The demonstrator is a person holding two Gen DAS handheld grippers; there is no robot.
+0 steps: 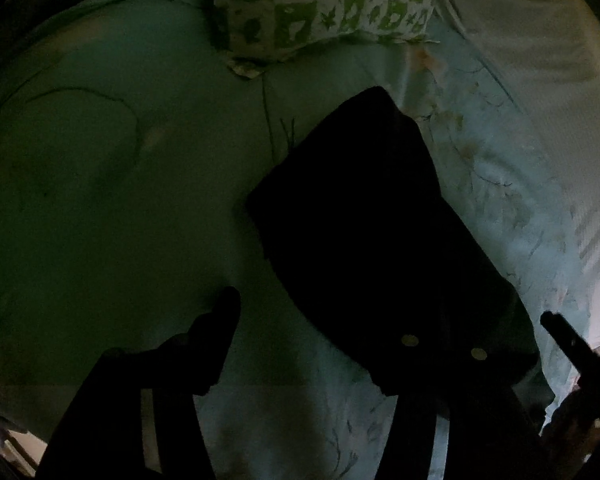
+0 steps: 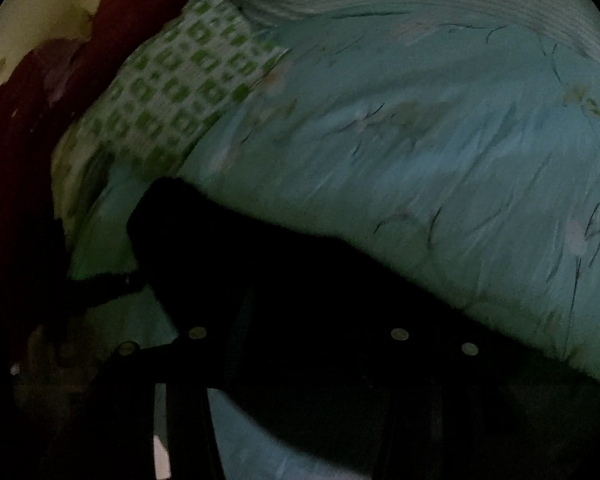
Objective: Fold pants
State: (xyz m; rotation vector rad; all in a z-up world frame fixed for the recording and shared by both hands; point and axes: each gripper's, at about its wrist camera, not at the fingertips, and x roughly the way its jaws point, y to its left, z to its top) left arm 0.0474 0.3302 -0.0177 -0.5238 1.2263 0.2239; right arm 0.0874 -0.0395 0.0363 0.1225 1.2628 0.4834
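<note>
Nearest in the left wrist view, the left gripper is hanging w/ jaws released: one finger is showing clear over the sheet, the other is lost against the dark cloth, nothing pinched. The right gripper is too dark to read in its own view; its fingers are merging w/ the black fabric, so I cannot tell whether it's released or clenched. It's probably the dark bar poking in at the left view's right edge, but that's unsure. The pants are lying on the bed just beyond the fingers, a compact dark slab, approx. folded already, one end pointing toward the pillow but apart from it. Judgement: the fold is looking near done, and the step in hand is letting go or tidying. To do it well: be lifting both grippers straight off so no layer drags open, then be checking edges are stacking flush; if a corner is sticking out, be nipping only that top layer and laying it back, not shoving the whole bundle across the soft quilt, which would be rucking it. Count, near to far: 2 grippers, 1 pants bundle, 1 bed w/ pale floral cover, 1 green-and-white check pillow, and farthest, in the right wrist view, 1 dark red cloth heaped past the pillow.
</note>
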